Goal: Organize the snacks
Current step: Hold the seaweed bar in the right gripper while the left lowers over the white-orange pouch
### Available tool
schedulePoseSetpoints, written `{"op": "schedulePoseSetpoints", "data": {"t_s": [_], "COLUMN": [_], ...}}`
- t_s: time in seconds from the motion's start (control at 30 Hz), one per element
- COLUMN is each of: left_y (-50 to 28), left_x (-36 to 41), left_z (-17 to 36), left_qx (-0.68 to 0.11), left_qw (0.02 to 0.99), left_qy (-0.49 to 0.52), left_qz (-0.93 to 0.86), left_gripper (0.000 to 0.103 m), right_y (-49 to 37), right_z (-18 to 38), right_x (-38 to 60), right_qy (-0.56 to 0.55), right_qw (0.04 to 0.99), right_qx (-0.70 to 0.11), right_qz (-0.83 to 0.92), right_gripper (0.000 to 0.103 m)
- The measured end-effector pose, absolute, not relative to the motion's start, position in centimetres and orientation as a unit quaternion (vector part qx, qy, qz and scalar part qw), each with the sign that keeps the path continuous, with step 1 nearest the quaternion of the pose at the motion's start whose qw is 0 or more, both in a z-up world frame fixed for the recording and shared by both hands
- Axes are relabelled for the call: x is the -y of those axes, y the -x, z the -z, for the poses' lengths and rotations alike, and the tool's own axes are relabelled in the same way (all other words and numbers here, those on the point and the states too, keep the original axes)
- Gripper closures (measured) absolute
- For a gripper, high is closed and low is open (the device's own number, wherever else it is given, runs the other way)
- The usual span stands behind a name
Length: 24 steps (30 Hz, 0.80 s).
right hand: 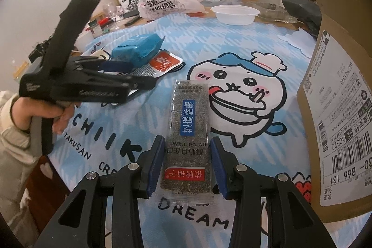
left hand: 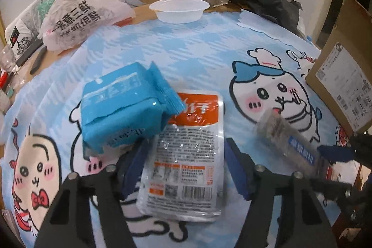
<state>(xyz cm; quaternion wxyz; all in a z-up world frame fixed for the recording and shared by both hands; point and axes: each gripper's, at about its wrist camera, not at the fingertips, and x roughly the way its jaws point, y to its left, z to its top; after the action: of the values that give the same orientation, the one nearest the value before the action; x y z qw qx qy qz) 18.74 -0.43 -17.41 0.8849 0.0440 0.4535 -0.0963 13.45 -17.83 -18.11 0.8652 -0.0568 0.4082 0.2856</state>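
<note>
— Where's the snack the right gripper [right hand: 186,164] has?

— Low in the middle of the right wrist view: a long, clear-wrapped dark sesame bar with a blue label [right hand: 189,131]. The jaws are clenched on its lower half, blue pads pressing both long edges, and the bar points up the frame over the light-blue cartoon-print cloth [right hand: 232,43] on the tabletop.

— And the left gripper [left hand: 186,166]?

— Its jaws stand released, either side of a flat silver pouch with an orange top band [left hand: 186,155] lying on the cloth at centre frame. The pads are not pressing it.

— Anything else nearby?

— A bright blue foil packet [left hand: 121,108] rests just left of the pouch, its crimped end overlapping the orange band. A brown cardboard box with a shipping label [left hand: 344,76] fills the right edge, and a white plastic bowl [left hand: 179,9] sits at upper centre.
</note>
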Motion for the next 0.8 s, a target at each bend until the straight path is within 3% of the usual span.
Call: {"op": "schedulePoseSetpoints", "data": {"t_s": [0.13,0.4,0.6,0.8], "left_y": [-18.2,-16.0,-17.5,-18.7], "left_x": [1.1,0.5,0.6,0.5], "left_z": [17.3,17.1,17.4,17.5], "left_qx": [-0.454,-0.449,-0.451,-0.458], "left_qw": [0.883,0.882,0.885,0.881], "left_qy": [-0.054,-0.034,-0.059,-0.047], "left_qz": [0.110,0.141,0.104,0.110], "left_gripper": [0.053,0.053,0.038,0.036], "right_y": [-13.4,-13.5,-13.6,-13.6], "right_z": [18.1,18.1,18.0,18.1], "right_x": [17.9,18.0,18.2,18.3], "right_qy": [0.053,0.050,0.048,0.044], "right_qw": [0.864,0.863,0.863,0.862], "right_qx": [-0.409,-0.410,-0.410,-0.411], "right_qz": [-0.289,-0.290,-0.291,-0.295], "right_gripper": [0.067,0.067,0.067,0.067]}}
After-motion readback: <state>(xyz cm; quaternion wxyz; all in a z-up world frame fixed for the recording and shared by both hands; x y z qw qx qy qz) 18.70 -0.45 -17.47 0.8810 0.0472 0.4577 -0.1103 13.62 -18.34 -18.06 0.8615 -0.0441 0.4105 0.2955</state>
